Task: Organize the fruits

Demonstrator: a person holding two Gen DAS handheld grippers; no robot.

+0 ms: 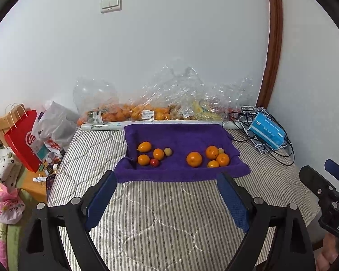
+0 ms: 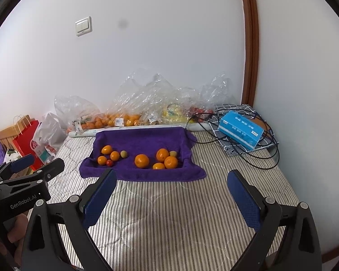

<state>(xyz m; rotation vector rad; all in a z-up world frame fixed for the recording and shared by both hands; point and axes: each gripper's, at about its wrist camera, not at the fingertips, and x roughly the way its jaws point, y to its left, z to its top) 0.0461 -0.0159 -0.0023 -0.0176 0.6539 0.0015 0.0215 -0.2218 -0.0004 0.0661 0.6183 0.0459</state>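
Observation:
A purple towel (image 1: 180, 135) (image 2: 142, 139) lies on the striped bed and holds two groups of fruit. The left group has small orange fruits (image 1: 144, 146) (image 2: 107, 149), a pale green fruit (image 1: 168, 151) (image 2: 123, 154) and a small red tomato (image 1: 154, 162) (image 2: 109, 162). The right group has larger oranges (image 1: 194, 159) (image 2: 142, 160) and another pale green fruit (image 1: 221, 150) (image 2: 173, 153). My left gripper (image 1: 167, 180) is open and empty, short of the towel's front edge. My right gripper (image 2: 171, 180) is open and empty, also short of the towel.
Clear plastic bags of oranges and other fruit (image 1: 133, 110) (image 2: 124, 118) line the wall behind the towel. A blue tissue box (image 1: 266, 132) (image 2: 240, 128) sits among black cables (image 2: 269, 155) at the right. A red paper bag (image 1: 22, 140) stands off the bed's left side.

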